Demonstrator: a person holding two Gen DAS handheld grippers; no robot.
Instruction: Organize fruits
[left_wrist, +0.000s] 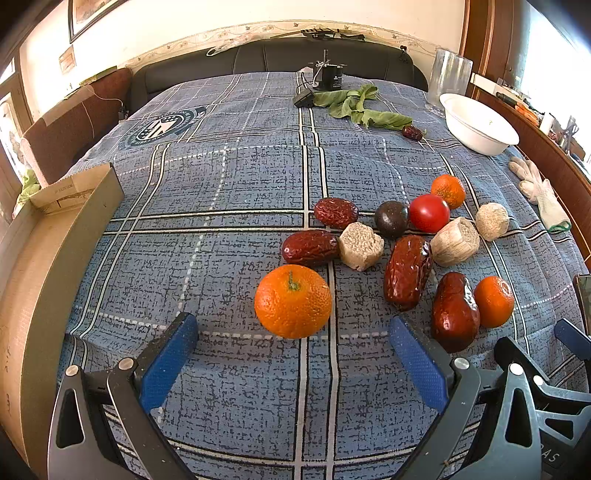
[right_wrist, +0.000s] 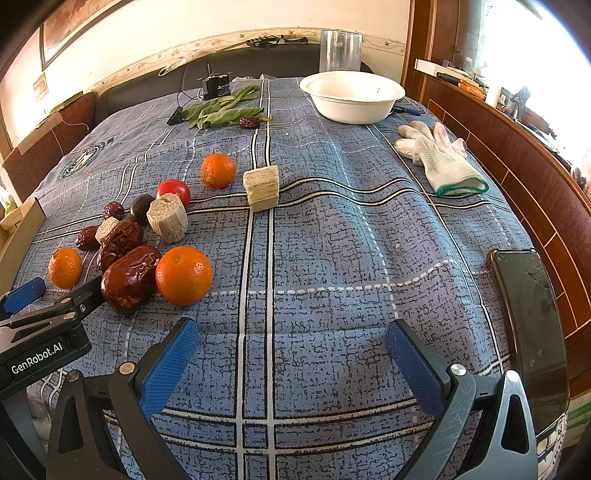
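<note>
Counter (right_wrist: 332, 240), blue plaid cloth. White bowl (right_wrist: 352, 96) at far right, apart from fruit. Fruit cluster mid-counter: oranges, dates, tomato (left_wrist: 429, 213), dark plum (left_wrist: 391, 218), pale cut chunks. Large orange (left_wrist: 293, 301) just ahead of left gripper (left_wrist: 293, 354), fingers spread, holding nothing. Right gripper (right_wrist: 291, 358) likewise spread over bare cloth.

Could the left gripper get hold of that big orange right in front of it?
Probably yes. The left gripper is open, the big orange sits just ahead between its fingers, and nothing lies between them; the nearest date is behind it.
</note>
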